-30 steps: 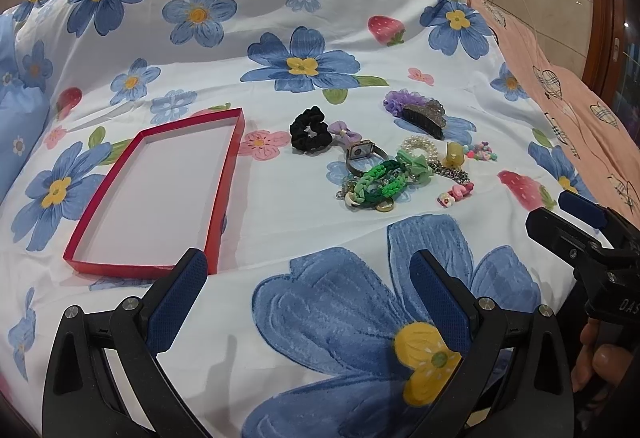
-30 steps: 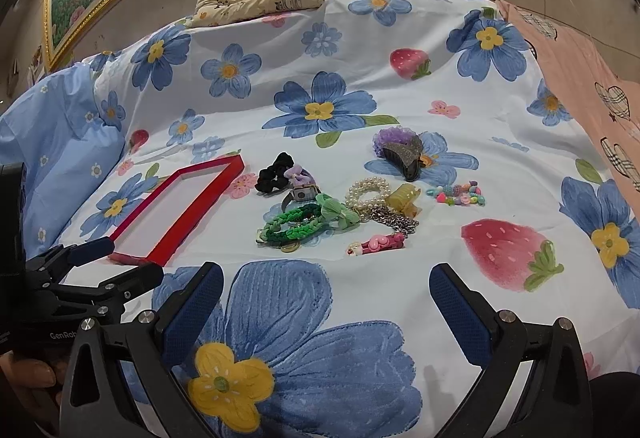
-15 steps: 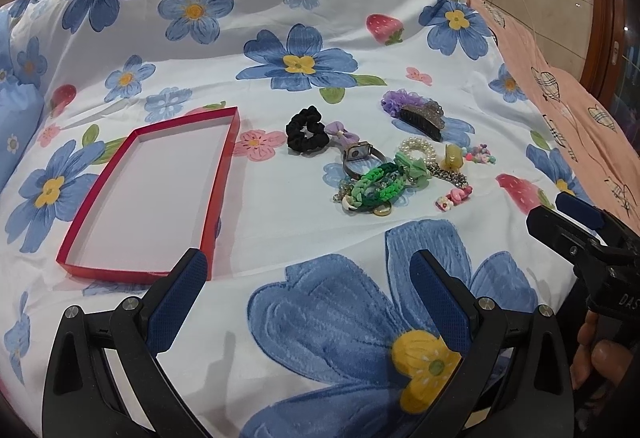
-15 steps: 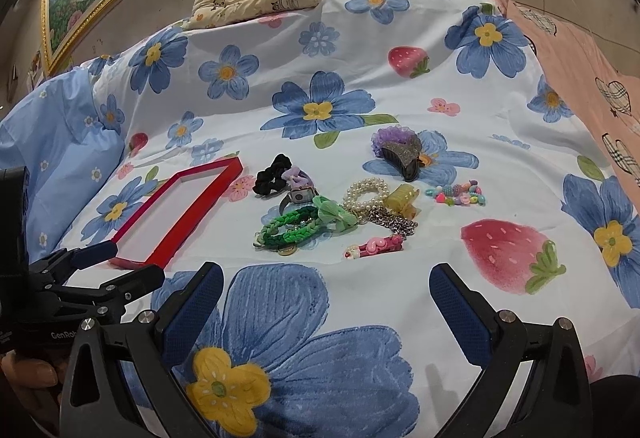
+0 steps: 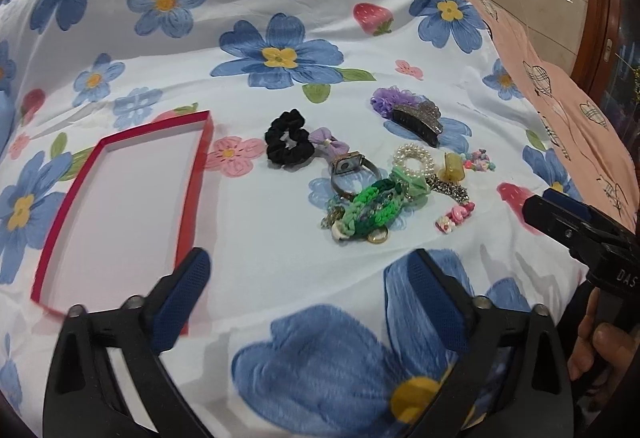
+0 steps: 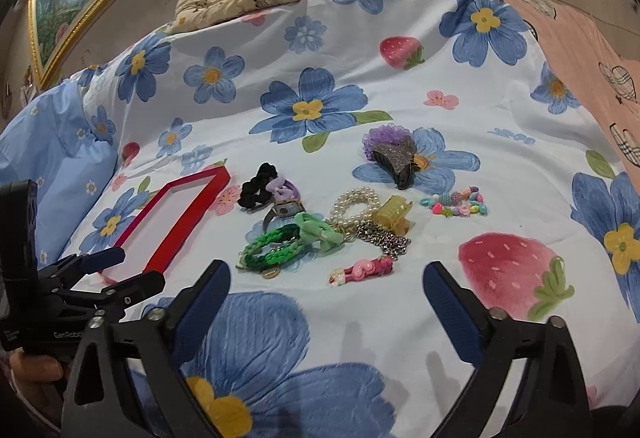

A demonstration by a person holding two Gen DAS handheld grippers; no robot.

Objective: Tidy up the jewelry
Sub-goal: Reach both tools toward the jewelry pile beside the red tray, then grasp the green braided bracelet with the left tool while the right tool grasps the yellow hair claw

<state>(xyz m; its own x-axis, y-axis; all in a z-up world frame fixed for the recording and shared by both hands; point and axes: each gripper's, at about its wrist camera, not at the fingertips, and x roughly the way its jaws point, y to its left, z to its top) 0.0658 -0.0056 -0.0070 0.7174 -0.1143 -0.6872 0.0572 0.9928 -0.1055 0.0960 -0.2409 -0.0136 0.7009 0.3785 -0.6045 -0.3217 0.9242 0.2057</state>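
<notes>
Both the left claw [image 5: 308, 286] and right claw [image 6: 326, 296] gape wide and empty, their jaws just narrowing slightly, with the jewelry pile [image 5: 384, 194] ahead of both and the tray [image 5: 120, 206] left: light, tangly, slippery bits, best pinched singly at a band.

One red tray [image 5: 192, 174], one black scrunchie [image 5: 288, 142], two claws [image 5: 308, 278].

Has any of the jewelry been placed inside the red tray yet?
No. The red tray shows only its bare white floor, while the black scrunchie and the other pieces lie on the bedsheet beside it.
</notes>
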